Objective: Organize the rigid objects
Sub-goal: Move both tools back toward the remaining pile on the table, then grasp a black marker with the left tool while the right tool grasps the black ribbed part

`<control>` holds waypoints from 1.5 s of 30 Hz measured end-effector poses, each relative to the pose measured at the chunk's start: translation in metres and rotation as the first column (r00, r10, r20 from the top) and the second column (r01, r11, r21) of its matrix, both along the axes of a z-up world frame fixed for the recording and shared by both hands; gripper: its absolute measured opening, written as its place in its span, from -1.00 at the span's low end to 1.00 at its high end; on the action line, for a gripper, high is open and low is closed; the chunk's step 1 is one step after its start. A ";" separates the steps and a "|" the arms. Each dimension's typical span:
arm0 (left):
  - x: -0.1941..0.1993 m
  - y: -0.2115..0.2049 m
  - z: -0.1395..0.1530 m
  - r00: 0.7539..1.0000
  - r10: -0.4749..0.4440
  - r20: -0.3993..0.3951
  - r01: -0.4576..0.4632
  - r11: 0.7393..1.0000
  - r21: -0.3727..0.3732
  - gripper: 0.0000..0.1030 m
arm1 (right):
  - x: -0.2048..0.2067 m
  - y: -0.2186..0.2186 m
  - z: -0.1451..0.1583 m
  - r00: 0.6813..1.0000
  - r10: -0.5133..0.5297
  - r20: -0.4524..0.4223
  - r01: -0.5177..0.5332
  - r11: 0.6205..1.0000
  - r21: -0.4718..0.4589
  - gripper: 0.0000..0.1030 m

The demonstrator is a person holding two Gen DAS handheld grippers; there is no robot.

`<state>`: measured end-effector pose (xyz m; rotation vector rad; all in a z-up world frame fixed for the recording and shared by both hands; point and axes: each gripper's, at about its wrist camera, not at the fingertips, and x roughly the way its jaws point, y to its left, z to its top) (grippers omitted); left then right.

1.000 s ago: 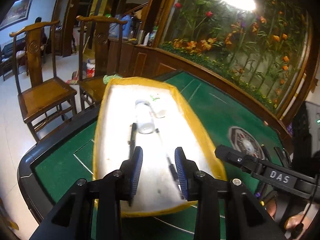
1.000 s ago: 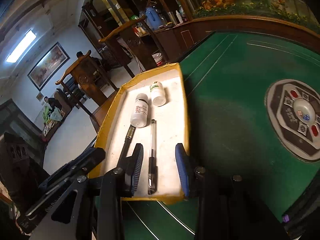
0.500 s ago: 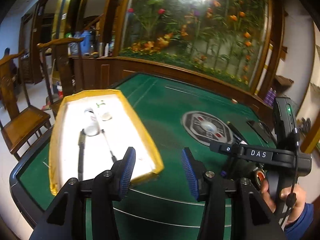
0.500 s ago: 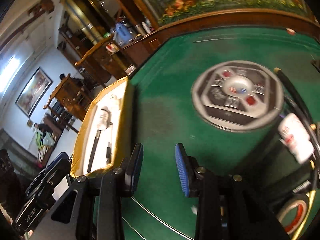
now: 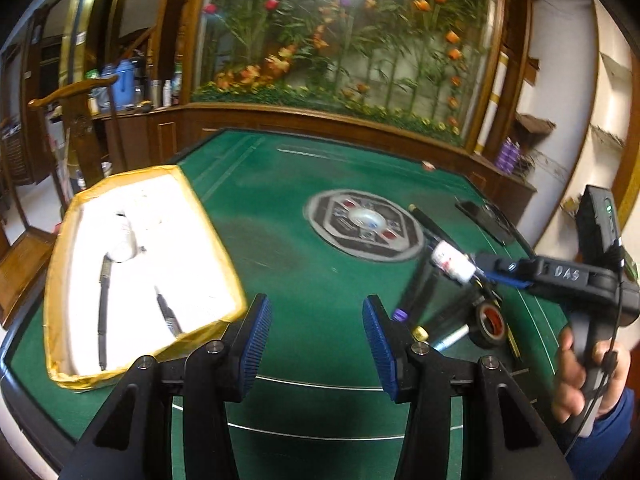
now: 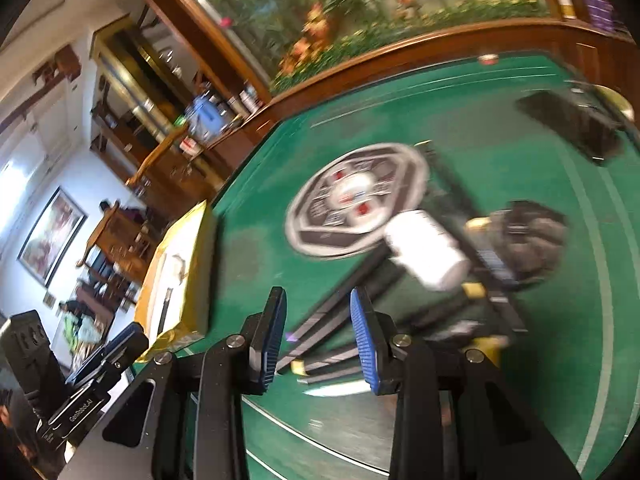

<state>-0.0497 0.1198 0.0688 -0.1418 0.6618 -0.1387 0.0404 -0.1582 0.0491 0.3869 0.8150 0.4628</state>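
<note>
The left gripper (image 5: 316, 336) is seen low in the left wrist view, its blue-padded jaws spread wide with nothing between them, above bare green felt of the table (image 5: 304, 276). A yellow-rimmed tray (image 5: 218, 236) with a white floor is placed at the left; in it a white bottle (image 5: 122, 238) and two dark pens (image 5: 103, 304) (image 5: 168, 314) are laid. An octagonal centre panel (image 5: 364, 226) is set in the felt. At the right, the right gripper (image 5: 486, 272) is held by a hand (image 5: 588, 380) beside a second white bottle (image 5: 452, 264); contact cannot be judged. A tape roll (image 5: 490, 320) and several markers (image 5: 416, 292) are lying close by.
</note>
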 end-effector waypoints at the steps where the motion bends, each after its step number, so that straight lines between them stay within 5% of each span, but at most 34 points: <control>1: 0.002 -0.007 -0.002 1.000 -0.018 -0.009 0.018 1.000 0.002 -0.02 | -0.002 -0.013 -0.002 1.000 -0.022 -0.002 0.022 1.000 0.003 -0.37; 10: 0.032 -0.065 -0.017 0.979 -0.181 -0.098 0.184 0.983 0.016 -0.02 | -0.003 -0.071 -0.019 0.988 -0.131 -0.086 0.137 0.988 0.071 -0.36; 16: 0.077 -0.088 -0.019 0.957 -0.242 -0.158 0.249 0.968 0.024 -0.03 | -0.001 -0.072 -0.022 0.988 -0.106 -0.115 0.119 0.986 0.120 -0.36; 24: 0.127 -0.123 -0.038 0.904 -0.320 -0.282 0.359 0.929 0.095 -0.03 | -0.001 -0.077 -0.026 0.986 -0.100 -0.136 0.120 0.982 0.149 -0.35; 37: 0.148 -0.117 -0.046 0.900 -0.329 -0.286 0.355 0.934 0.045 -0.03 | -0.003 -0.075 -0.028 0.986 -0.082 -0.147 0.106 0.980 0.167 -0.35; 41: 0.152 -0.116 -0.053 0.900 -0.323 -0.293 0.357 0.931 0.072 -0.08 | -0.003 -0.075 -0.028 0.985 -0.087 -0.149 0.112 0.980 0.163 -0.35; 45: 0.145 -0.129 -0.058 0.912 -0.319 -0.258 0.369 0.912 0.179 -0.17 | -0.002 -0.075 -0.029 0.984 -0.093 -0.150 0.116 0.981 0.157 -0.35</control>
